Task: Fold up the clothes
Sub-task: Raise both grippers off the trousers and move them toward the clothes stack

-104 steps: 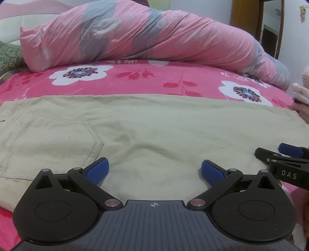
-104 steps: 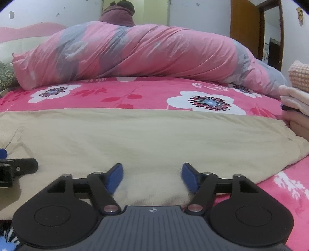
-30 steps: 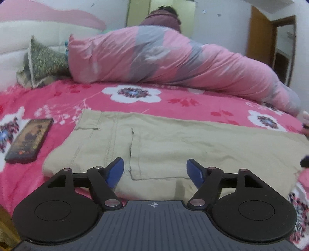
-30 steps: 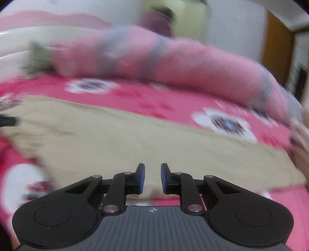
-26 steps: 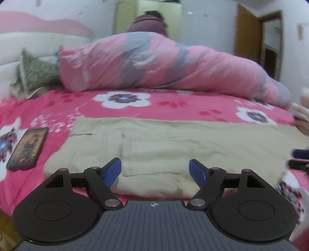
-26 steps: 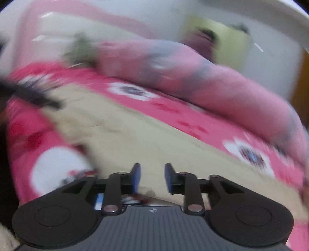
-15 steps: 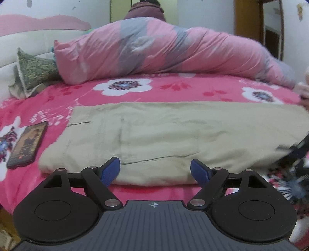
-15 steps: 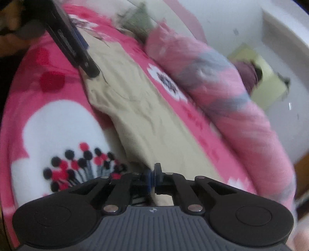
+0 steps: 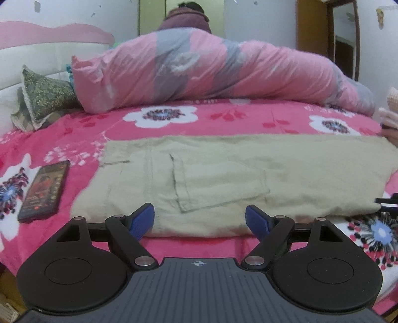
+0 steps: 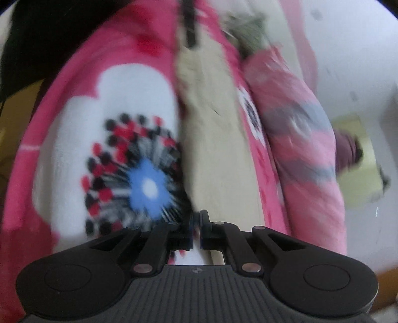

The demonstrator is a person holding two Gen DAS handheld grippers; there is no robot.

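Khaki trousers (image 9: 223,174), folded lengthwise, lie flat across the pink flowered bed cover (image 9: 74,139). My left gripper (image 9: 200,218) is open, with its blue pads level with the trousers' near edge and touching nothing. The right gripper (image 9: 388,201) comes in at the far right, beside the trousers' near right corner. The right wrist view is blurred and rolled on its side. There the right gripper (image 10: 197,222) is shut, its tips at the edge of the trousers (image 10: 219,139). I cannot tell whether cloth is pinched between them.
A phone (image 9: 44,188) lies on the cover left of the trousers. A bulky pink and grey quilt (image 9: 223,72) fills the far side, with a person (image 9: 185,17) behind it. A green cushion (image 9: 47,99) leans on the headboard. Pale folded items (image 9: 393,99) sit at the right edge.
The right gripper has rolled onto its side, sunk toward the trousers' near right corner, and gone from slightly apart to shut. The left gripper has barely moved and is still open.
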